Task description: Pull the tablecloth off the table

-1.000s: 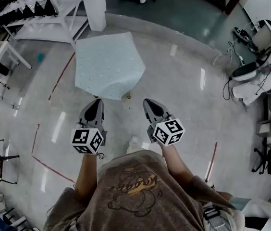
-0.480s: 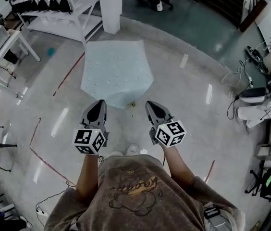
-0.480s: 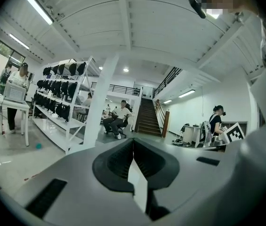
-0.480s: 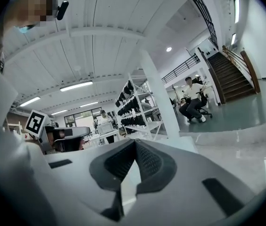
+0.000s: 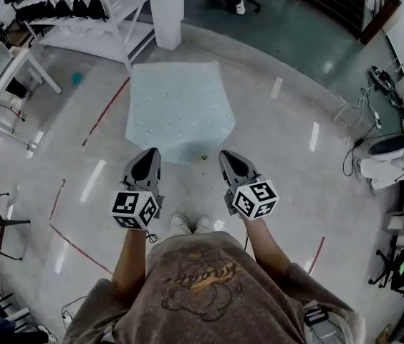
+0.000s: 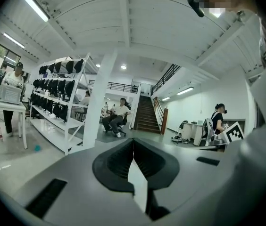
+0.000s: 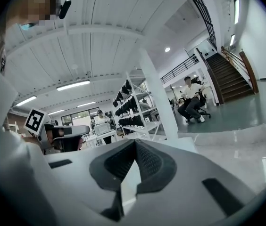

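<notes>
Pale blue tablecloth (image 5: pixel 177 110) lies spread over its counter and hides it entirely, out on the glossy floor (image 5: pixel 288 156) ahead of us. A second ago it sat further up and left in the head view, turned at an angle, with one corner close to the left gripper (image 5: pixel 149 153). Now it lies square before us, centred between that gripper and the right gripper (image 5: pixel 228 155), its near edge just beyond their tips and apart from both. The white pillar (image 5: pixel 166 9) has slid rightward in the view. Only one shoe showed then; both shoes (image 5: pixel 191 225) now stand side by side. The grippers sit where they were before our chest, level with each other.

Only the head view shows the tablecloth, the shoes and the red tape lines (image 5: pixel 105 110) on the floor. The gripper views look out level across the room instead, over shelves of dark goods (image 6: pixel 57 91), a person seated on a chair (image 6: pixel 116 121) and a staircase (image 6: pixel 147 117). They also settle what the head view cannot: each gripper's jaws are pressed together tip to tip with nothing pinched between them. Each gripper view catches the other gripper's marker cube (image 6: pixel 234 133) at its edge.
</notes>
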A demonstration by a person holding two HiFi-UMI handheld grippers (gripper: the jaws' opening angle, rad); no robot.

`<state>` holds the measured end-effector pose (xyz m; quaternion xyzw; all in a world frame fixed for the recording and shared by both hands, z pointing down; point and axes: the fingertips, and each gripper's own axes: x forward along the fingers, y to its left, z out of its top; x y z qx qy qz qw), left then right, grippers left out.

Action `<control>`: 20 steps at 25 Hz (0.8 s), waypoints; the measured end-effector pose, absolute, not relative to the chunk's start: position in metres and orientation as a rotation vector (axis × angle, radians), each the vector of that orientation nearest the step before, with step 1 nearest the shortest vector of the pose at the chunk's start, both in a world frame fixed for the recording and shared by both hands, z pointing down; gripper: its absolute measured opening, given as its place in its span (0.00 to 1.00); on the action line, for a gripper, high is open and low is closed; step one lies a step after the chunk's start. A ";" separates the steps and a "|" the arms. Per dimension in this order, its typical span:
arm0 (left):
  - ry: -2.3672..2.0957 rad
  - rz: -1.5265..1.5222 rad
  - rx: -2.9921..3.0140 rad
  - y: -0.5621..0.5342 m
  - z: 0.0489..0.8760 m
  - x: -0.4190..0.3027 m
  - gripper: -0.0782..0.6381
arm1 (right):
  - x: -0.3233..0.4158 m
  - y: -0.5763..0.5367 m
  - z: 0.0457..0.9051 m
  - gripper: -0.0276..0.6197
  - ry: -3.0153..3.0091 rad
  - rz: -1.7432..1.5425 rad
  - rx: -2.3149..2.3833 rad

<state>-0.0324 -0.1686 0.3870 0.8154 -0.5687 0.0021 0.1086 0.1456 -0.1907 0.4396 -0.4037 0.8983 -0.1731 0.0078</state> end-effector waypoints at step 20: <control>-1.577 0.099 2.368 -0.209 0.438 -0.037 0.14 | 0.135 -0.218 0.491 0.05 2.790 -0.674 -1.332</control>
